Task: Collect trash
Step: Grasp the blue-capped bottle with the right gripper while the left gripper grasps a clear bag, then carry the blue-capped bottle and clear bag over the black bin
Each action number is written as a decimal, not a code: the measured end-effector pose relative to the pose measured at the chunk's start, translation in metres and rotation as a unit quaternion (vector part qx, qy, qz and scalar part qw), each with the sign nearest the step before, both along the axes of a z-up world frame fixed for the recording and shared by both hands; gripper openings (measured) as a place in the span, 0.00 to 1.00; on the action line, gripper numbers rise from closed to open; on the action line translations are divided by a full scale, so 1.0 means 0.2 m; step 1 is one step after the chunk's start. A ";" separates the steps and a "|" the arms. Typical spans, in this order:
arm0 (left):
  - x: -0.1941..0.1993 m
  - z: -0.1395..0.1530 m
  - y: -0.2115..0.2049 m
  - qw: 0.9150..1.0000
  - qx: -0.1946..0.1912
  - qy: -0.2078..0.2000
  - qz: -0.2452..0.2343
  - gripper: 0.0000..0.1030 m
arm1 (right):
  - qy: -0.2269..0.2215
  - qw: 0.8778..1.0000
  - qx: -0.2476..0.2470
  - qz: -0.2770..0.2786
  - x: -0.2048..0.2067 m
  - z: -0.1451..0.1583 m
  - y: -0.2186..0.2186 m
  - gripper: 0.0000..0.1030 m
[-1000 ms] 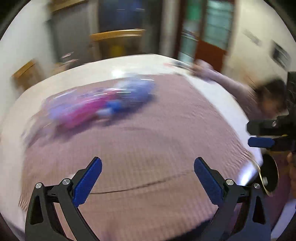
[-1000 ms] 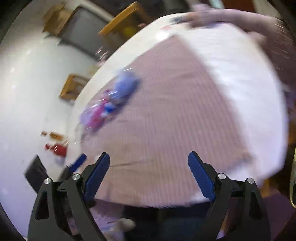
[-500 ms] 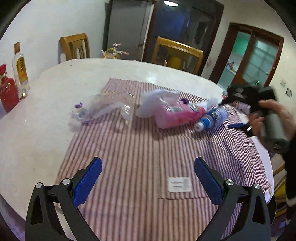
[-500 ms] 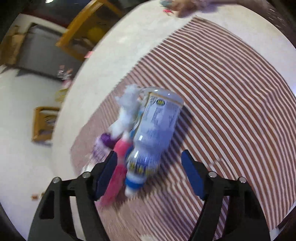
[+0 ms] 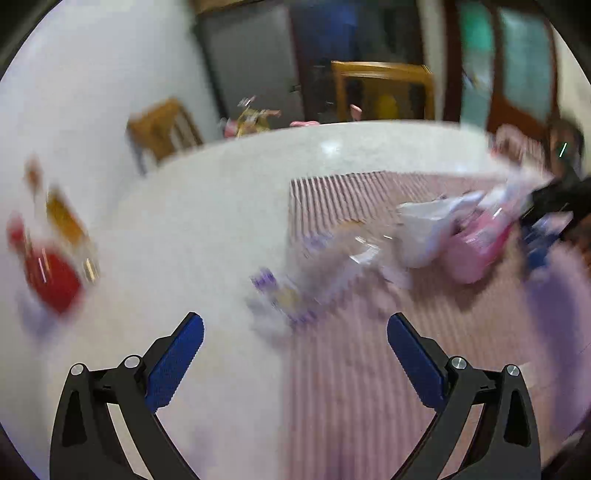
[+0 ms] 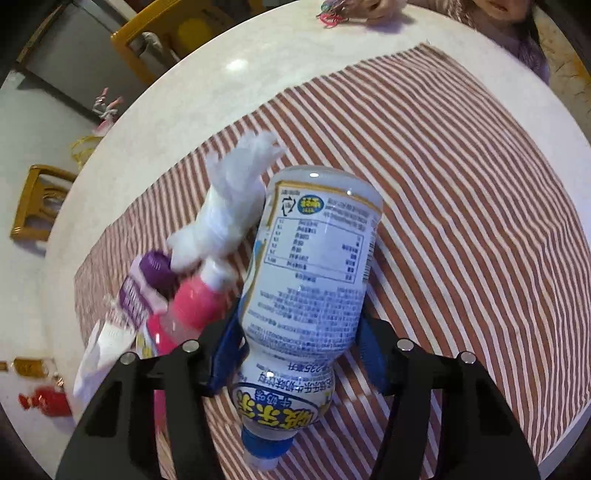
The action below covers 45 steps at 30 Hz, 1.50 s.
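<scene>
A white-labelled drink bottle [image 6: 310, 266] with a blue cap lies on the striped cloth [image 6: 461, 184]. My right gripper [image 6: 299, 347] points down over it. Its jaws are closing, and the blue pads [image 6: 229, 343] touch both sides of the bottle near its neck. Beside it lie a crumpled white plastic bag [image 6: 229, 199], a pink bottle [image 6: 195, 302] and a purple-capped pack [image 6: 147, 280]. My left gripper [image 5: 295, 332] hangs open and empty above the cloth's left edge. That view is blurred, with a clear wrapper [image 5: 343, 251] and small purple scraps [image 5: 280, 291] just beyond the fingers.
The round white table [image 6: 221, 92] carries a red bottle [image 5: 51, 273] and an amber one [image 5: 66, 218] at its left. Wooden chairs [image 5: 384, 92] stand behind it. A person [image 6: 517, 22] sits at the far side with a hand on the table.
My right gripper dropped over the white bottle and its jaws narrowed onto it. The left gripper swept leftward, so the trash pile now sits to its right.
</scene>
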State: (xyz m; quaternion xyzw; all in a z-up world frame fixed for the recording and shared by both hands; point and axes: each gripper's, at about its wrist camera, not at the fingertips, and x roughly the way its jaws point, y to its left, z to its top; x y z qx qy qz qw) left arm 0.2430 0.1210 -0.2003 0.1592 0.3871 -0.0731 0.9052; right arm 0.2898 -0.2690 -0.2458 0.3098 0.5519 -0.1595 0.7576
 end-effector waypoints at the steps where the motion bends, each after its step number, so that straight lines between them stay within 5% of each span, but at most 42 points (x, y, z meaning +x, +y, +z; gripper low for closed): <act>1: 0.06 0.00 -0.03 0.999 0.029 -0.002 -0.027 0.94 | -0.004 1.000 0.007 0.003 -0.04 0.01 -0.02 0.55; 10: 0.42 -0.27 -0.19 0.981 0.094 0.091 -0.143 0.90 | -0.030 0.999 0.043 0.005 -0.24 0.09 -0.09 0.55; 12: 0.48 -0.29 -0.16 0.981 0.055 0.122 -0.140 0.42 | -0.034 0.998 0.044 0.011 -0.23 0.10 -0.06 0.55; 15: 0.49 -0.27 -0.10 0.985 0.010 0.124 -0.119 0.15 | -0.039 0.997 0.056 0.021 -0.24 0.10 -0.04 0.55; 17: 0.46 -0.21 -0.07 0.988 -0.018 0.107 -0.111 0.05 | -0.039 0.997 0.063 0.025 -0.22 0.10 -0.03 0.55; 24: 0.13 0.10 0.05 0.994 -0.089 0.019 -0.059 0.04 | -0.055 0.994 0.090 0.041 -0.26 0.12 -0.02 0.55; 32: -0.28 0.24 -0.29 0.985 -0.122 0.009 -0.124 0.04 | -0.082 0.989 0.119 0.042 -0.40 0.16 -0.09 0.54; 39: -0.53 0.12 -0.88 0.959 -0.132 0.064 -0.242 0.04 | -0.132 0.983 0.123 -0.021 -0.87 0.23 -0.44 0.54; 45: -0.78 0.10 -1.45 0.916 -0.133 0.085 -0.369 0.04 | -0.150 0.972 0.015 -0.178 -1.62 0.32 -0.98 0.54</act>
